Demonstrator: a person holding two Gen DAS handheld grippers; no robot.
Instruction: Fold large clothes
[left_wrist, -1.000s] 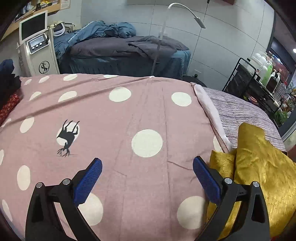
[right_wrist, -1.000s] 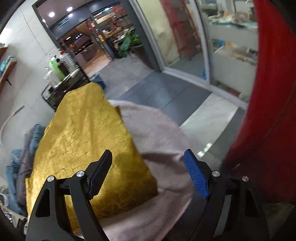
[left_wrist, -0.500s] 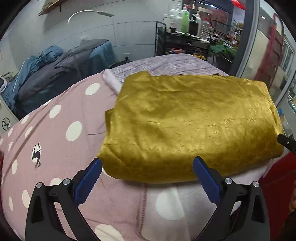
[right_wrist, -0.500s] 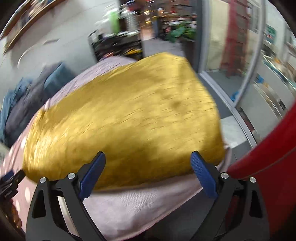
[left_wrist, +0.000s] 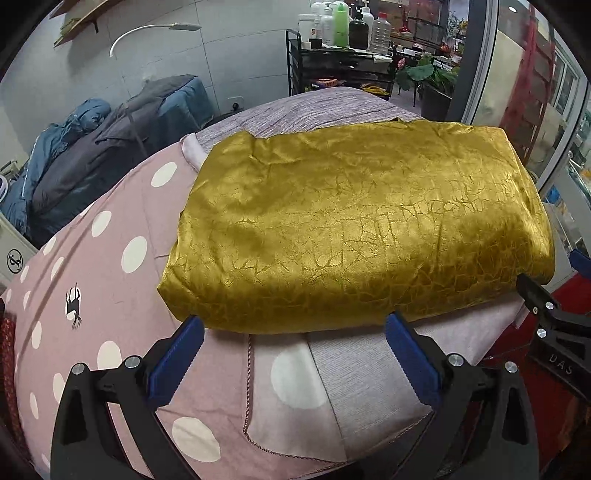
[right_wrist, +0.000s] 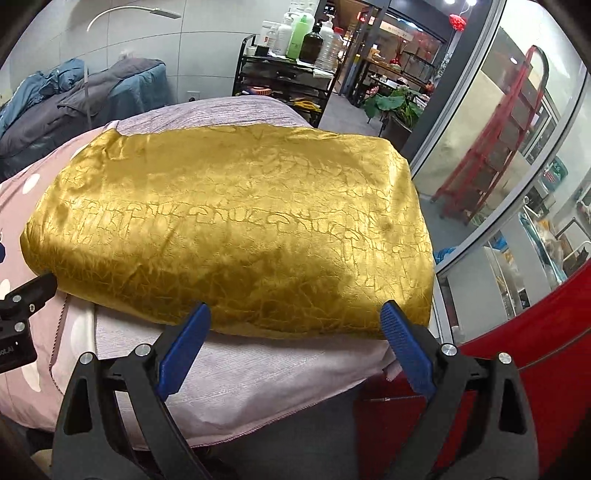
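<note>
A shiny golden-yellow garment lies folded into a broad rectangle on the bed. My left gripper hovers at the near edge of its left half, open, with nothing between its blue pads. My right gripper hovers at the near edge of the garment's right half, also open and empty. Each gripper shows at the side of the other's view: the right one beside the garment's right corner, the left one beside its left corner.
The bed carries a pink polka-dot sheet and a greyish-lilac cover. Behind stand another bed with dark bedding, a black trolley with bottles and a glass front. Something red is close at the right.
Both views have swung round and levelled, so the whole folded garment now faces them. The two grippers have come to its near edge, side by side. The right jaws stand a little wider.
</note>
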